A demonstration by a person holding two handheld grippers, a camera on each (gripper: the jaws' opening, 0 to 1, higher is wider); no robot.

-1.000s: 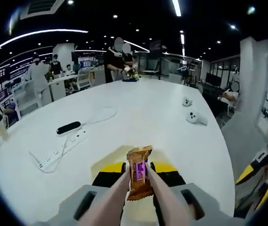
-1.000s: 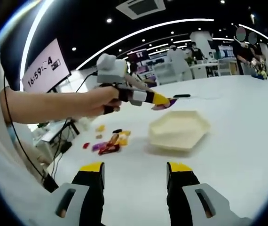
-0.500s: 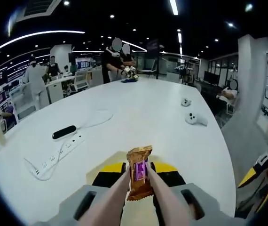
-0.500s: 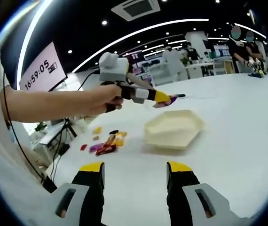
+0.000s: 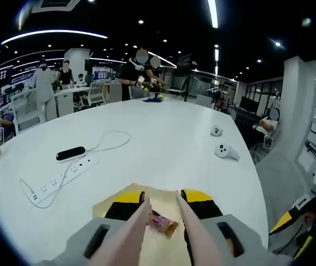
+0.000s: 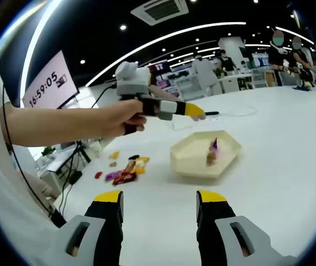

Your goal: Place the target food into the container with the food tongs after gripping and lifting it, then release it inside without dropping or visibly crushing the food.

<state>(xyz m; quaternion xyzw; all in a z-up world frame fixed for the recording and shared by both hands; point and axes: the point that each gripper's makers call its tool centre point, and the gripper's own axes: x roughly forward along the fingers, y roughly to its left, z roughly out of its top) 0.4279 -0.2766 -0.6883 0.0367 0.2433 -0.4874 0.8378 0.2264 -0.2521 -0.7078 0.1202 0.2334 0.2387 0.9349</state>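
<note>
In the left gripper view my left gripper [image 5: 162, 195] holds the beige food tongs [image 5: 140, 217], whose tips stand apart. An orange-and-purple wrapped candy [image 5: 163, 224] lies loose between the tong arms, inside the cream hexagonal container [image 5: 109, 204]. The right gripper view shows that container [image 6: 187, 160] on the white table, the candy [image 6: 212, 151] inside it standing tilted. The left gripper [image 6: 194, 113], held by a hand, hovers above the container's far left rim. My right gripper [image 6: 158, 206] is open and bare, well short of the container.
A pile of wrapped candies [image 6: 126, 169] lies left of the container. On the table beyond are a power strip [image 5: 58, 180], a black remote [image 5: 70, 153] and two white controllers [image 5: 224, 151]. A forearm [image 6: 64, 124] crosses the left. People stand at the table's far end.
The tongs have spread and the candy has dropped from between their tips into the container. The left gripper stays over the container; the right gripper has hardly moved.
</note>
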